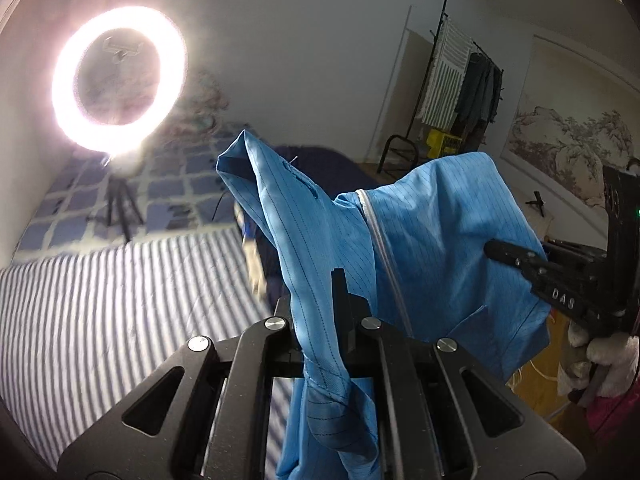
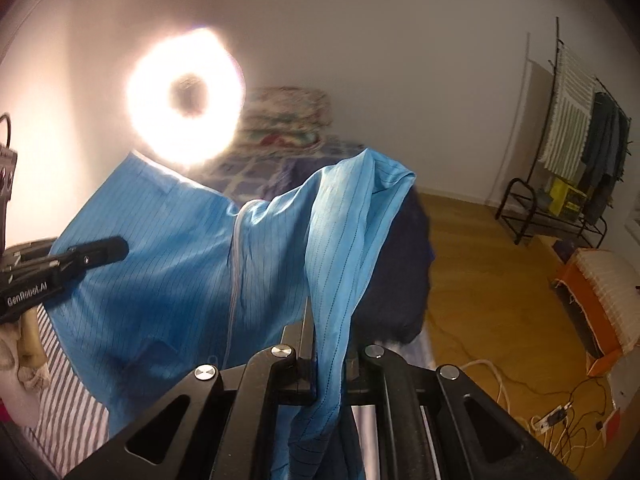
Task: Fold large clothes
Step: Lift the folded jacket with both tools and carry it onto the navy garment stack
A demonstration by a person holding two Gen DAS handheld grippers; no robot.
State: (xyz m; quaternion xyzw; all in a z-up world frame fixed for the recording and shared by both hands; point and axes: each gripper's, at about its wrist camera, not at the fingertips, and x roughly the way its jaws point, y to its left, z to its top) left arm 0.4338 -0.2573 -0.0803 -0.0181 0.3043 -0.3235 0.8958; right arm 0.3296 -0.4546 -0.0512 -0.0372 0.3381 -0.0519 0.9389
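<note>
Holding the blue garment (image 1: 432, 240) aloft over the bed (image 1: 100, 280), left gripper (image 1: 320, 304) and right gripper (image 2: 320, 340) each clench an edge. No fold shows yet; laying flat and folding remain.

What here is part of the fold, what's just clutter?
In play: blue garment, left claw, right claw, both shut on it, striped bed.
Clutter: ring light, clothes rack, orange box, floor cables.

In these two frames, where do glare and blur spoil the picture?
Left wrist view: the ring light blooms white, hazing the wall; the striped bedsheet is smeared. Right wrist view: the ring light flares wider, washing out the blue garment top edge; fisheye bends both rooms.
</note>
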